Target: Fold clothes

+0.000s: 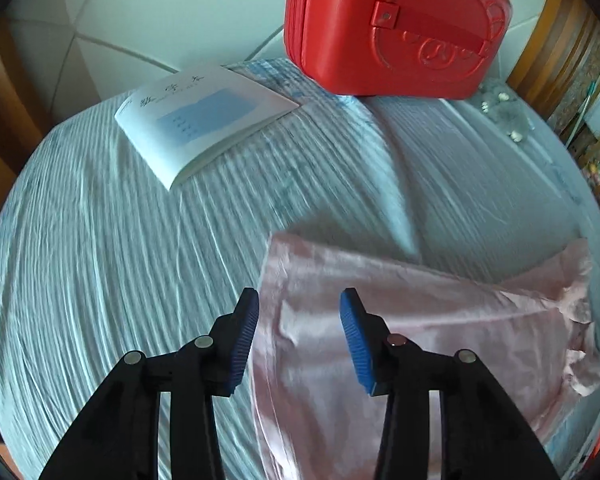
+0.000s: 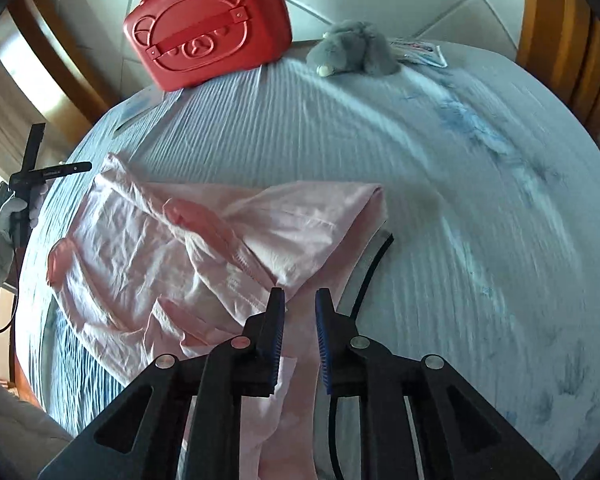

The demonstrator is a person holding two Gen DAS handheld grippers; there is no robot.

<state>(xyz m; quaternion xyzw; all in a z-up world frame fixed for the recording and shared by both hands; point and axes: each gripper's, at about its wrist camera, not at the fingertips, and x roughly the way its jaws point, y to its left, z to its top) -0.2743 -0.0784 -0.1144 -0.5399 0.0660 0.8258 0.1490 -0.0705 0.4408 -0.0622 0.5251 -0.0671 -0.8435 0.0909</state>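
Observation:
A pink garment (image 1: 400,320) lies crumpled and partly folded on a pale blue striped bedsheet (image 1: 120,260). My left gripper (image 1: 300,340) is open and hovers over the garment's left edge, holding nothing. In the right wrist view the garment (image 2: 160,248) spreads to the left, with a folded flap reaching toward its right corner (image 2: 364,200). My right gripper (image 2: 300,336) has its jaws narrowly apart over the garment's near edge, and no cloth shows pinched between them. The left gripper (image 2: 40,176) shows at the far left there, held in a gloved hand.
A red bear-faced plastic case (image 1: 392,24) stands at the bed's far edge, also in the right view (image 2: 208,28). A white booklet (image 1: 200,120) lies left of it. A grey plush toy (image 2: 352,52) and a packet (image 2: 420,50) lie beside the case. Wooden bed frame (image 2: 560,40) borders the sheet.

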